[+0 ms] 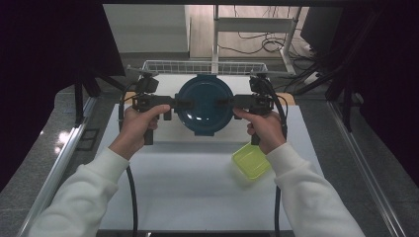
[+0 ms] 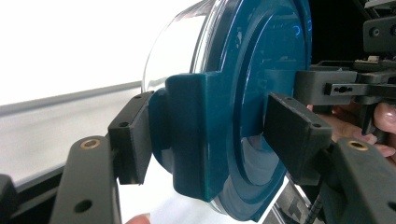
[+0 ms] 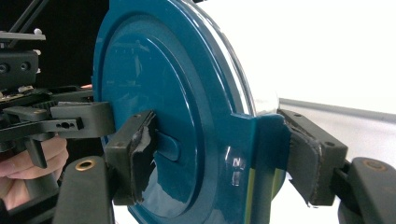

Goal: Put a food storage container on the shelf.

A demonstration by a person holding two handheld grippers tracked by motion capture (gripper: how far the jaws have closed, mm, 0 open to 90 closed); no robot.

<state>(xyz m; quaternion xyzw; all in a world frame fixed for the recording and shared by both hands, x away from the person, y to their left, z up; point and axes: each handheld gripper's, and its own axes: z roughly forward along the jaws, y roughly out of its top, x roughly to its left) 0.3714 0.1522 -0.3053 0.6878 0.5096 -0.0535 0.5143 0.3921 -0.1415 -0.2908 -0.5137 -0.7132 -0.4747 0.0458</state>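
round teal lidded container point(image 1: 204, 104) held up btwn both grippers, just in front of the wire basket point(image 1: 204, 66). left gripper point(image 1: 186, 104) clamped on its left latch tab, right gripper point(image 1: 223, 102) clamped on the right tab. yellow-green tub point(image 1: 251, 160) on white surface point(image 1: 188, 192), nearer the person than the container, to its right.

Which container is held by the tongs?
The round blue container, clamped at its side tabs by the left tongs and right tongs. The yellow-green container lies untouched on the table.
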